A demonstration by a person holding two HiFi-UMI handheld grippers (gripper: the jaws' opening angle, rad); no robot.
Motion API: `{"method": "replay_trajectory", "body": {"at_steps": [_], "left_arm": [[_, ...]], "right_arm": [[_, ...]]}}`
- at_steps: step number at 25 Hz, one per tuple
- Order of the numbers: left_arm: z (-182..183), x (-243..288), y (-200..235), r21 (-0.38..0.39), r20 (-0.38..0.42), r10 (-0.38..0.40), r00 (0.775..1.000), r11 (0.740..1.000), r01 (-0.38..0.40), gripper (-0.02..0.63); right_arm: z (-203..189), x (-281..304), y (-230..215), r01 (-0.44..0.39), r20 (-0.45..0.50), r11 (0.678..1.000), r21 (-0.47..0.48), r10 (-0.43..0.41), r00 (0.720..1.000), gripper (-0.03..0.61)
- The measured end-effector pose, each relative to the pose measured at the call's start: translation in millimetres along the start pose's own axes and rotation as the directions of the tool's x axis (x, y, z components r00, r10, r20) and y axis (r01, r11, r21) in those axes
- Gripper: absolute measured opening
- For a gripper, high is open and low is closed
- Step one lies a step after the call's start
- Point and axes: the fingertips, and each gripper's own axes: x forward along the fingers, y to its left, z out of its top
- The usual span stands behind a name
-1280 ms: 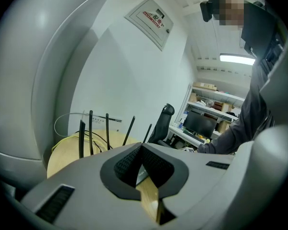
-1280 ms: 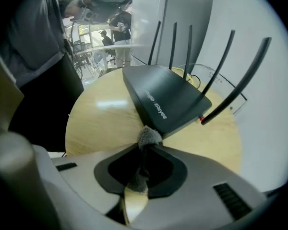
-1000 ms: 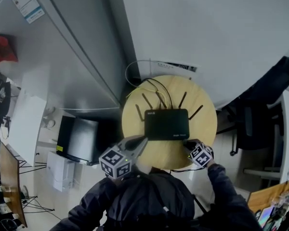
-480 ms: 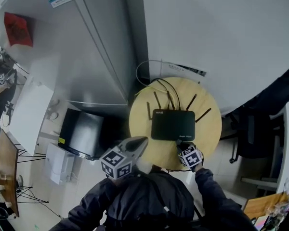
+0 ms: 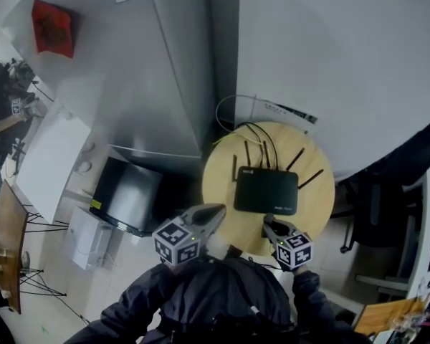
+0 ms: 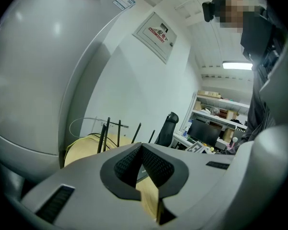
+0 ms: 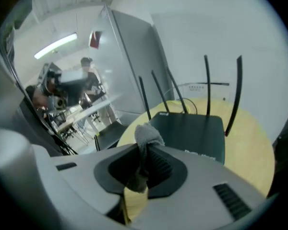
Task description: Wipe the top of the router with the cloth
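A black router with several thin antennas lies on a small round wooden table. My right gripper hovers at the table's near edge, just short of the router's front side. It is shut on a small grey cloth, a wad of which sticks up above the pads. In the right gripper view the router lies straight ahead of the cloth. My left gripper is shut and empty, at the table's near left edge. The left gripper view shows the antennas beyond its closed pads.
A tall grey cabinet stands left of the table, with a dark box on the floor beside it. A white cable loops behind the table against the white wall. A black office chair stands to the right.
My right gripper has pulled back from the router's front edge toward me with the cloth still in it. The left gripper has held its place, and the head view has shifted.
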Motion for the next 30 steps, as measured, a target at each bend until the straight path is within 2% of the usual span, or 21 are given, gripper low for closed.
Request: {"method": "replay_trajectory", "body": {"at_steps": [3, 7, 13, 19, 25, 30], "left_arm": [[3, 6, -7, 0.007, -0.006, -0.042, 0.999, 0.999, 0.042, -0.008], [13, 21, -23, 0.014, -0.013, -0.112, 0.994, 0.994, 0.112, -0.008], [51, 45, -42, 0.085, -0.002, -0.177, 0.984, 0.981, 0.177, -0.008], [51, 55, -50, 0.064, 0.006, -0.191, 0.982, 0.980, 0.190, -0.008], [38, 50, -41, 0.010, 0.012, -0.162, 0.987, 0.987, 0.162, -0.008], [37, 50, -36, 0.003, 0.011, -0.151, 0.988, 0.989, 0.151, -0.007]], "right_arm": [[42, -44, 8, -0.026, 0.142, 0.999, 0.040, 0.020, 0.990, 0.069], [104, -89, 20, -0.054, 0.309, 0.997, 0.056, 0.034, 0.951, 0.069], [176, -110, 40, -0.095, 0.443, 0.995, 0.015, 0.079, 0.893, 0.069], [175, -101, 48, -0.100, 0.422, 0.995, -0.003, 0.092, 0.902, 0.066], [170, -97, 56, -0.116, 0.413, 0.993, -0.009, 0.109, 0.904, 0.066], [169, -95, 58, -0.119, 0.408, 0.993, -0.014, 0.114, 0.906, 0.066]]}}
